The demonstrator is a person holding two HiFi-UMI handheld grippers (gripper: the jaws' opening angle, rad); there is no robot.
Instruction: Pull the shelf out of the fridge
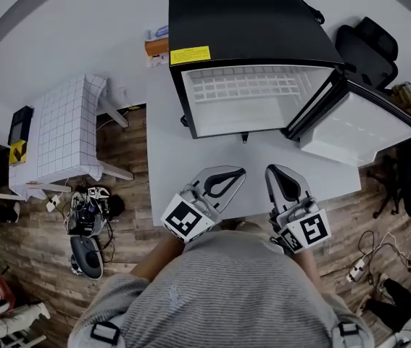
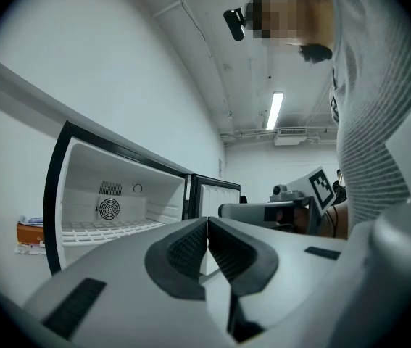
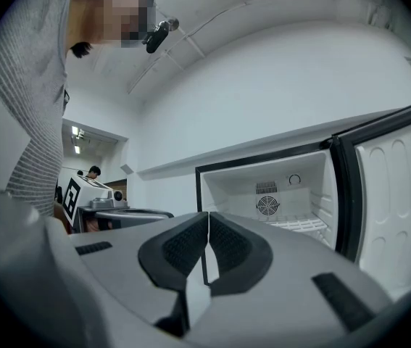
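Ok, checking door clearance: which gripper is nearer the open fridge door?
Right. The right gripper is just left of the open door; the left gripper is farther left, in front of the fridge opening.

One fridge (image 1: 252, 20), one shelf (image 1: 241, 87), one door (image 1: 357, 130), two grippers: left gripper (image 1: 238, 173), right gripper (image 1: 272, 170).

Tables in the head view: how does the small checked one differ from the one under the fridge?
The small table has a grid-patterned top; the big table is plain grey. The big table bears the open fridge; the small table does not. The small table looks smaller than the big table. Both stand on the wooden floor.
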